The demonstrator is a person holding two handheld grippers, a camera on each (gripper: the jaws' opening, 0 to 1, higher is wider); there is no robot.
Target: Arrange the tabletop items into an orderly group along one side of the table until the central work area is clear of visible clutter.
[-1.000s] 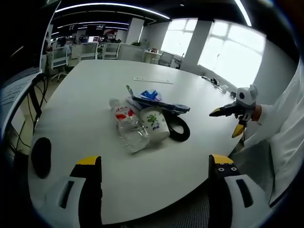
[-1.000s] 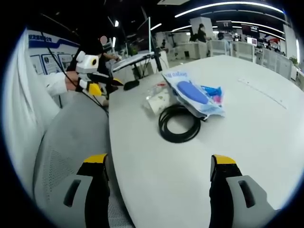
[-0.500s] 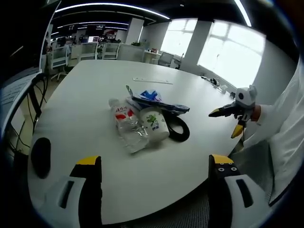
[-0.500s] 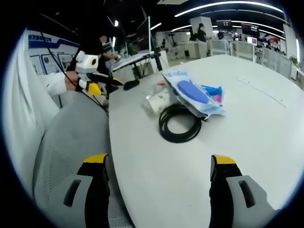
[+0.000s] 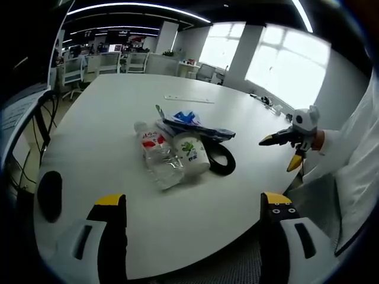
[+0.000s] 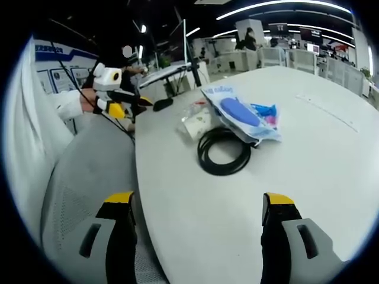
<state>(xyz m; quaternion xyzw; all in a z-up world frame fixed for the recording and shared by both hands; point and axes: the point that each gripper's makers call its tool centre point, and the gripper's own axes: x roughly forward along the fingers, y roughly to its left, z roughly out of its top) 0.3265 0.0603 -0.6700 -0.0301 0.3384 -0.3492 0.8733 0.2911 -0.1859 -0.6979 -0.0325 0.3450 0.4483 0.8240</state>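
Between your left tool [image 5: 192,213] and the clutter, the counter [image 5: 118,106] lies bare. The bottle [image 5: 157,155], cup [image 5: 192,155], cable coil [image 5: 220,158] and blue packet [image 5: 190,123] crowd together mid-counter; a dark mouse [image 5: 50,194] sits apart at the edge. Beyond the pile, the surface is open except for a thin strip [image 5: 189,99].

An open-plan office is shown. A large white meeting table [image 5: 118,106] is surrounded by rows of desks with white office chairs [image 5: 74,71] seen in the background of the left gripper view. Long ceiling strip lights [image 5: 136,7] and tall windows [image 5: 290,62] are visible. In the right gripper view, a desk monitor [image 6: 180,41] and further workstations [image 6: 278,56] are seen, with posters [image 6: 56,74] mounted on a wall.
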